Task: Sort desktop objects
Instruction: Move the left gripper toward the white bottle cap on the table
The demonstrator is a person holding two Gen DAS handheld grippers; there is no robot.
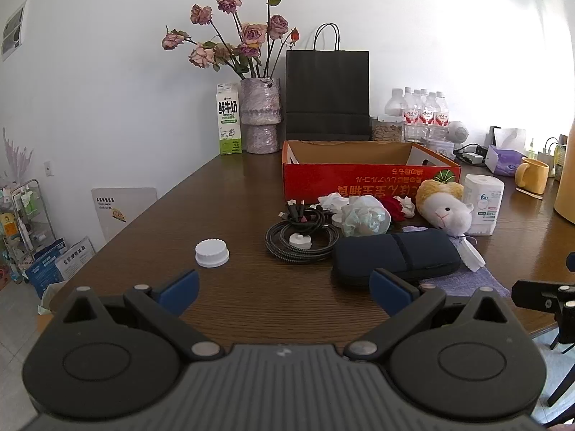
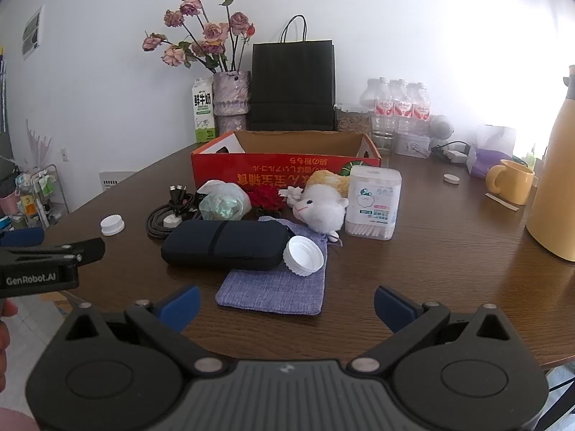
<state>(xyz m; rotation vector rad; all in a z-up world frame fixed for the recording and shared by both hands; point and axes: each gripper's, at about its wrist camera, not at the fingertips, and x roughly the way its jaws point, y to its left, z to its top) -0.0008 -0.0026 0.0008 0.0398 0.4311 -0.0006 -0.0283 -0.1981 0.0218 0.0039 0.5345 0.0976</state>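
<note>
Both spread, empty: left hand-held gripper (image 1: pixel 284 292), right hand-held gripper (image 2: pixel 286 305) | I am lining up squarely over pouch (image 2: pixel 276 289) | aiming for box (image 2: pixel 287 168)

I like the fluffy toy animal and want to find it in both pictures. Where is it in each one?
Left wrist view: the white plush toy animal with a yellow back lies right of centre, beside the white cotton swab box.
Right wrist view: the toy lies near the centre, left of that box.
Shared landmark: the red cardboard box just behind it.
</note>
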